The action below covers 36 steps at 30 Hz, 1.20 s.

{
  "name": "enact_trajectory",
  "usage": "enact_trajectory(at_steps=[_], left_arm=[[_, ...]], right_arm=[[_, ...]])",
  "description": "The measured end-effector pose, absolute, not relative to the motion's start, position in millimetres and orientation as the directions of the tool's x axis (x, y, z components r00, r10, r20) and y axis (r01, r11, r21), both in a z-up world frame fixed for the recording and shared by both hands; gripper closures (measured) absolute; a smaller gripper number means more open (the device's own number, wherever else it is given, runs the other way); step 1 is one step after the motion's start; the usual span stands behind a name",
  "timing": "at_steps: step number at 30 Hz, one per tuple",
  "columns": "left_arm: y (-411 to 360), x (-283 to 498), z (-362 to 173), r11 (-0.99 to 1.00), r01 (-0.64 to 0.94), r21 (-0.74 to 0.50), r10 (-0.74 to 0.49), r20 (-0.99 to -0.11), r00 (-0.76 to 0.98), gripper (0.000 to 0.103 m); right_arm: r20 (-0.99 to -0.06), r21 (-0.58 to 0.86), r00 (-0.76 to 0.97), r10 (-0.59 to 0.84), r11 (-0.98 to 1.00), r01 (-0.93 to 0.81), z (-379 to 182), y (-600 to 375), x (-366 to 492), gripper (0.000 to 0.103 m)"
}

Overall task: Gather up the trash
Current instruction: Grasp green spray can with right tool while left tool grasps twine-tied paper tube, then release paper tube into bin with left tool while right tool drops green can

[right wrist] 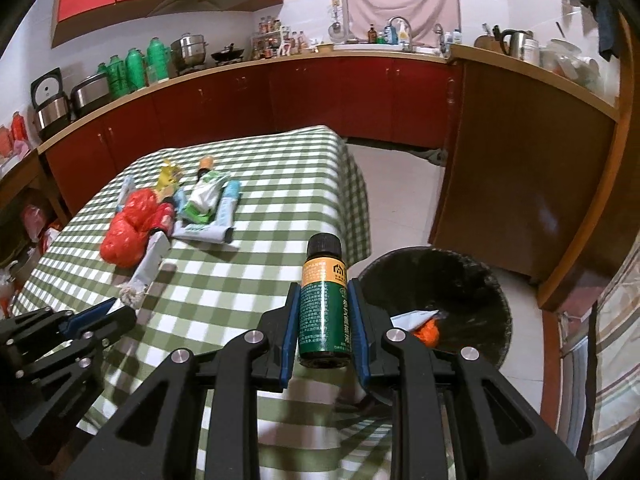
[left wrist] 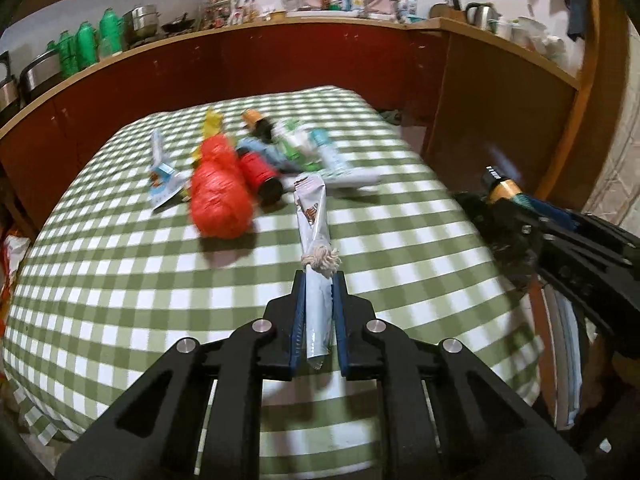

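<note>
A table (right wrist: 280, 168) in a green checked cloth is carrying a litter pile (right wrist: 176, 208) near its left edge.

The left hand-held gripper (left wrist: 319, 280) is built of matte black plastic, with two angular linkage arms fanning out from the base, each cut through with long triangular openings. Four round silver pivot pins (left wrist: 259, 325) sit on the joints. Its two fingers carry blue pads (left wrist: 298, 312) on their inner faces. The right hand-held gripper (right wrist: 323, 290) has the same build: black skeletal arms, silver pins (right wrist: 253, 336) at the joints and blue pads (right wrist: 291, 320) lining the inner faces.
</note>
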<state>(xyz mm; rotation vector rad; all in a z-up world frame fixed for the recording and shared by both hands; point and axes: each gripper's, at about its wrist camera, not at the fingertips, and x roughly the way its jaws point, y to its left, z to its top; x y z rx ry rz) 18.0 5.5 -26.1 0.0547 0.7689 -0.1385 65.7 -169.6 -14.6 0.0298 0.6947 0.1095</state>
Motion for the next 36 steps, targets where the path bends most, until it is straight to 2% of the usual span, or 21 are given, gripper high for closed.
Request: enact_trajectory(at_steps=[10, 16, 36], left_arm=[[-59.2, 41.7, -10.3, 0.967, 0.253, -0.007, -0.195, -0.656, 0.729, 0.090], [-99.2, 63.4, -16.0, 0.952, 0.307, 0.003, -0.227, -0.664, 0.712, 0.090], [-161.7, 97.3, -26.3, 0.933, 0.359, 0.022, -0.239, -0.706, 0.667, 0.089]], right_arm=[[-0.629, 0.036, 0.778, -0.001, 0.999, 0.031, -12.6, -223.3, 72.2, 0.079], [-0.624, 0.024, 0.780, -0.046, 0.997, 0.078, -13.5, -251.6, 77.1, 0.079], [-0.626, 0.066, 0.777, -0.065, 0.989, 0.136, -25.0, -295.9, 96.4, 0.079]])
